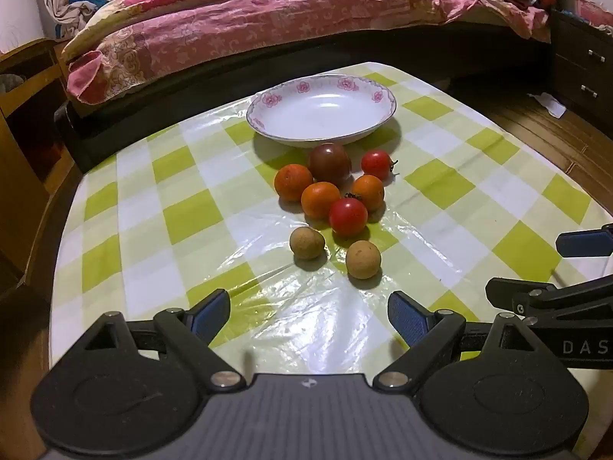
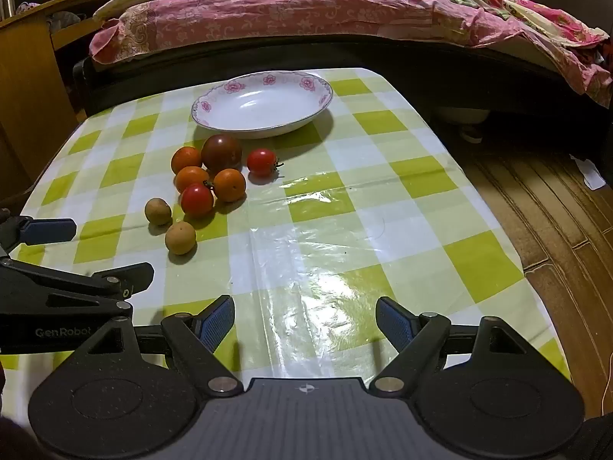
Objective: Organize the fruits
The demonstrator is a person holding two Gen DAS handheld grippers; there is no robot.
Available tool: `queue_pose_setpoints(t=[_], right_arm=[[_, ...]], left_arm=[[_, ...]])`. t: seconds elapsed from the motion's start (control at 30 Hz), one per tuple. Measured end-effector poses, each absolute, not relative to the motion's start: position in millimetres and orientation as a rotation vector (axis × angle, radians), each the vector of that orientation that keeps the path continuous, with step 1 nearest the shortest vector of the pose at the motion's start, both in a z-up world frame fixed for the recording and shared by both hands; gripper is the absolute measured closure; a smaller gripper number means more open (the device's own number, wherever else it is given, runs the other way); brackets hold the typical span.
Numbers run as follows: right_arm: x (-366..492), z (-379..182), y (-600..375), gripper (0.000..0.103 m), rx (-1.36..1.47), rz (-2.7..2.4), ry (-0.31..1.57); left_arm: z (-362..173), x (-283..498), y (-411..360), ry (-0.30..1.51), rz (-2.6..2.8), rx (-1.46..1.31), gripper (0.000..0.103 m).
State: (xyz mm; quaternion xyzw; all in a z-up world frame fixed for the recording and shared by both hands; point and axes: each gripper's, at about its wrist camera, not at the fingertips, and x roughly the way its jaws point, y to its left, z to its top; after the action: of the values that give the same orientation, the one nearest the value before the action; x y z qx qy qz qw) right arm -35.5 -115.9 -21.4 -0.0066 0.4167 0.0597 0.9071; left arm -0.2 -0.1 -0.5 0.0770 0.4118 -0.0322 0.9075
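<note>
Holding both tools low over the near edge of the table [image 1: 126, 199], you are keeping the left hand-held gripper [image 1: 308, 316] spread wide with nothing between its blue pads, and the right hand-held gripper [image 2: 304, 320] is gaping just as wide and empty. The fruits [image 1: 331, 195] are lying in a cluster straight ahead of the left one, and ahead and to the left of the right one, well apart from both. Two brown longans [image 1: 307, 243] are sitting nearest you; behind them red and orange tomatoes are touching one another, with a dark tomato [image 1: 330, 164] at the back and one red tomato [image 1: 376, 165] a little apart on the right. The plate [image 1: 268, 99], white with pink flowers on its rim, is standing bare just beyond the cluster.

A glossy green-and-white checked cloth is covering the table. A bed [image 2: 306, 19] with a pink floral quilt is running behind it, over a wooden floor [image 2: 555, 199].

"GenRobot" is showing on the left tool's side in the right view; "DAS" on the right tool's side in the left view.
</note>
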Motion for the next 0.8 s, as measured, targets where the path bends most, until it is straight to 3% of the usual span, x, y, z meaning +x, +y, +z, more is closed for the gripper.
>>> queue_pose_setpoints(t=[0.8], right_arm=[[-34.1, -22.1, -117.0, 0.027, -0.017, 0.126, 0.858]], left_arm=[[-2.1, 1.3, 2.0, 0.860, -0.064, 0.158, 0.008]])
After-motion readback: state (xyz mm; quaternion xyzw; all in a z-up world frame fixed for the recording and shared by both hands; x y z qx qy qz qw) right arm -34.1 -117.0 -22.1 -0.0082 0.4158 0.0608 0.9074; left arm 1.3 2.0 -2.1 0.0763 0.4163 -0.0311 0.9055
